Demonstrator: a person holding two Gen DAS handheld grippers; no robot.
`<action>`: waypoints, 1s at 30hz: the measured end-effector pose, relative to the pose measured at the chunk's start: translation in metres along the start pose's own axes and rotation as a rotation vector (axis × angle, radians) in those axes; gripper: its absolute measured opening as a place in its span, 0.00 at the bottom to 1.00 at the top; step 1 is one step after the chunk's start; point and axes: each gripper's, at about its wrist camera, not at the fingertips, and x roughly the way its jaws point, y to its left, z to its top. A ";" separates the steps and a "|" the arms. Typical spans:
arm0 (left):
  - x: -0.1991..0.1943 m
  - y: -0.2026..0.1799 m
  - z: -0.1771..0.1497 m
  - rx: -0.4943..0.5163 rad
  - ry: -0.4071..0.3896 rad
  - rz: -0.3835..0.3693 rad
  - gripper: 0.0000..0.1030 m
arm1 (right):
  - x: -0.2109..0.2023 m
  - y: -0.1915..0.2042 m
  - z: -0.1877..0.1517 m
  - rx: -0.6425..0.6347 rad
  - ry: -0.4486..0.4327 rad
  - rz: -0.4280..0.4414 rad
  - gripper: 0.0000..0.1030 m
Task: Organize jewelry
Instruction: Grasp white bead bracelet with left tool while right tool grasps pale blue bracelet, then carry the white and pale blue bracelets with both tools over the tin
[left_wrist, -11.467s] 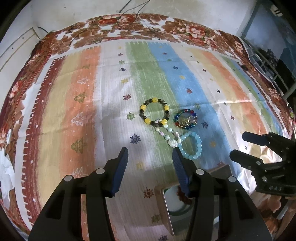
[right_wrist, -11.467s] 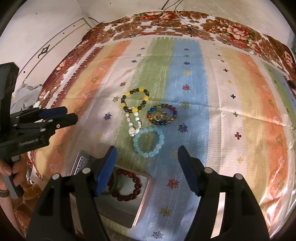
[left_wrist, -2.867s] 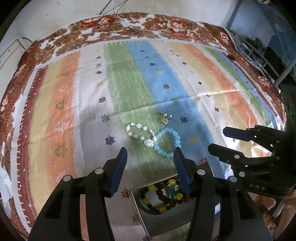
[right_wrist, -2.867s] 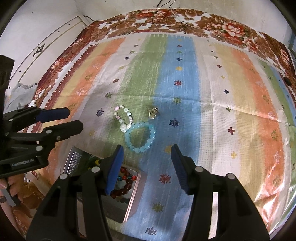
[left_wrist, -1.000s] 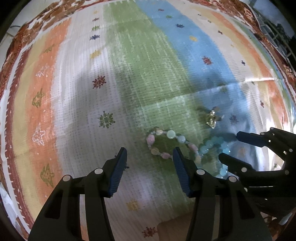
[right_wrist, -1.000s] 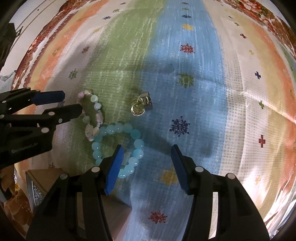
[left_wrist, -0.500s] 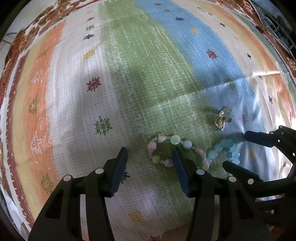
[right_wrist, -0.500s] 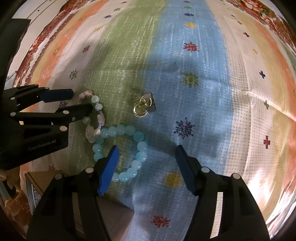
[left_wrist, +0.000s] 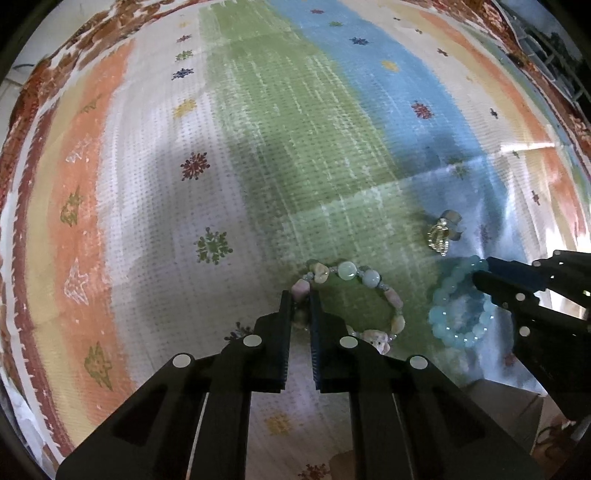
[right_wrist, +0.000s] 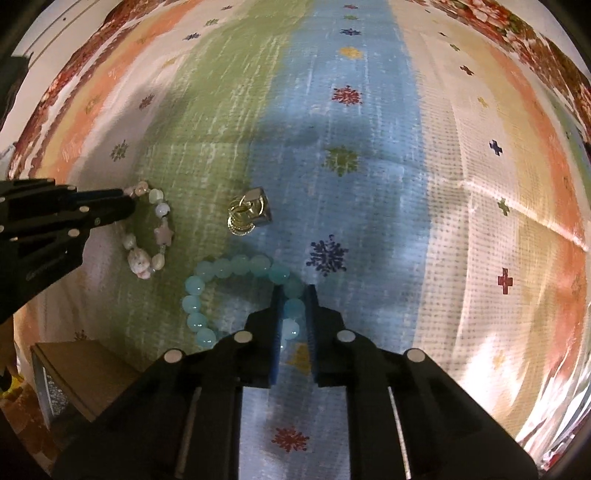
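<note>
My left gripper (left_wrist: 300, 295) is shut on the left side of the pastel shell-and-stone bracelet (left_wrist: 349, 271), which lies on the striped cloth; it also shows in the right wrist view (right_wrist: 162, 230). My right gripper (right_wrist: 292, 290) is shut on the right side of the light blue bead bracelet (right_wrist: 229, 267), also lying on the cloth and seen in the left wrist view (left_wrist: 448, 326). A small gold ring charm (right_wrist: 247, 216) lies just beyond both bracelets, also in the left wrist view (left_wrist: 441, 232).
The jewelry box (right_wrist: 66, 373) sits at the near edge, left of my right gripper; a corner of the box shows in the left wrist view (left_wrist: 506, 406). The striped cloth (left_wrist: 295, 129) stretches away beyond the bracelets. The left gripper body (right_wrist: 40, 225) is at left.
Both grippers have closed: the left one on the pastel bracelet, the right one on the light blue bracelet. Both were open half a second ago.
</note>
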 end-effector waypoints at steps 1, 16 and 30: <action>-0.002 -0.002 0.000 0.004 -0.002 -0.005 0.08 | -0.001 0.000 0.000 -0.002 -0.002 0.001 0.13; -0.048 -0.018 0.006 0.054 -0.097 -0.033 0.08 | -0.044 0.007 -0.007 -0.045 -0.083 0.063 0.13; -0.079 -0.022 -0.007 0.054 -0.162 -0.057 0.08 | -0.073 0.032 -0.011 -0.092 -0.165 0.067 0.13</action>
